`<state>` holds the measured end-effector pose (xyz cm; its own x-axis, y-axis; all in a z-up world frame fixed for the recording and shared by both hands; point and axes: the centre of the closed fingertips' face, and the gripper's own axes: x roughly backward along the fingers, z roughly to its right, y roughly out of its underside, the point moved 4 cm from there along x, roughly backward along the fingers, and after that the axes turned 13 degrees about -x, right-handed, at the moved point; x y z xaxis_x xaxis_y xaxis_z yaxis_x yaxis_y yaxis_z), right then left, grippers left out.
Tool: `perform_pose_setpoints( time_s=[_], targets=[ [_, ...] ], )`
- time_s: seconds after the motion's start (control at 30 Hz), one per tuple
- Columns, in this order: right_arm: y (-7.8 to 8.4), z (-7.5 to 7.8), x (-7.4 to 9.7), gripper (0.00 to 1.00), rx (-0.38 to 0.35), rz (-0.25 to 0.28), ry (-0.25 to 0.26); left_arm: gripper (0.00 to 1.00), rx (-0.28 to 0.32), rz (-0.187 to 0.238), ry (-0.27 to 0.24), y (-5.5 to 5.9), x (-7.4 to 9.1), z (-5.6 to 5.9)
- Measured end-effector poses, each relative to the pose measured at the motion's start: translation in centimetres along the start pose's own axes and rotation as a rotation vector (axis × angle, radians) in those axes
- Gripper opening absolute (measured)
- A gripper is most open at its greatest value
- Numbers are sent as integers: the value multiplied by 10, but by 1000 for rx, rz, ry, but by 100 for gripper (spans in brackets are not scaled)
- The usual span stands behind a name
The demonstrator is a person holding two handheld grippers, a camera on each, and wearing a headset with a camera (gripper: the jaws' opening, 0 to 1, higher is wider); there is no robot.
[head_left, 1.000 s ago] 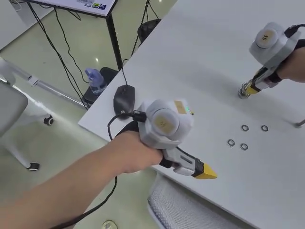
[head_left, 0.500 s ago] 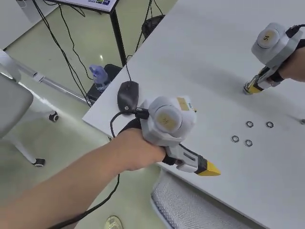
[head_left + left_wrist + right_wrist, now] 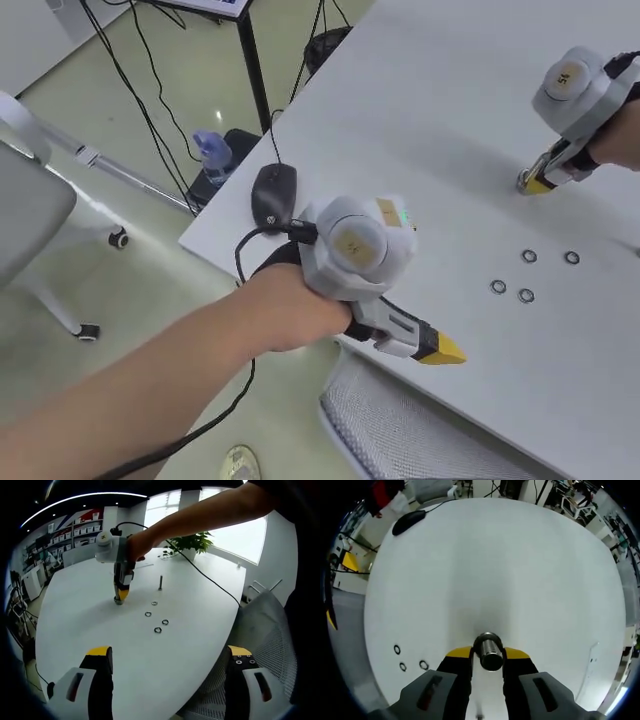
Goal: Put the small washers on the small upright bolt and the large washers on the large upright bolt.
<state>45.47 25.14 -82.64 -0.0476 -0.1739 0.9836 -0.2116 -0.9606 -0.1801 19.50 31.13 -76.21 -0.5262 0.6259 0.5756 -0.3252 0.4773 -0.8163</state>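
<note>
right hand-held gripper (image 3: 537, 184) pinching the large bolt (image 3: 491, 654), upright on the desk (image 3: 430, 120). left hand-held gripper (image 3: 443, 350) spread wide and empty, over the desk's near edge. four washers (image 3: 526, 295) lie loose on the desk, near the small bolt (image 3: 160, 582). judged progress: no washer threaded yet; all four remain to be sorted and placed.

Your head camera shifted slightly; mouse (image 3: 273, 196) and table edge (image 3: 310, 120) now sit further right in view.
</note>
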Motion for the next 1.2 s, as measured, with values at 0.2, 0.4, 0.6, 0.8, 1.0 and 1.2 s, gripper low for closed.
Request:
perform_pose_setpoints(
  time_s=[0.2,0.4,0.6,0.8,1.0,1.2],
  targets=[
    [-1,-1,0,24,25,-3,12,93,1,-2,2,1,0,1],
    [-2,-3,3,25,26,11,12,93,0,1,1,-1,1,2],
    [-6,-1,6,31,58,14,8,93,-2,-2,1,-2,1,4],
    [-6,-4,17,30,72,19,1,92,-10,-6,4,-2,3,5],
    [-5,-6,33,29,77,36,10,92,-17,-2,2,-6,5,3],
    [3,-5,40,29,78,34,13,91,-29,-3,10,-9,6,5]
  ],
)
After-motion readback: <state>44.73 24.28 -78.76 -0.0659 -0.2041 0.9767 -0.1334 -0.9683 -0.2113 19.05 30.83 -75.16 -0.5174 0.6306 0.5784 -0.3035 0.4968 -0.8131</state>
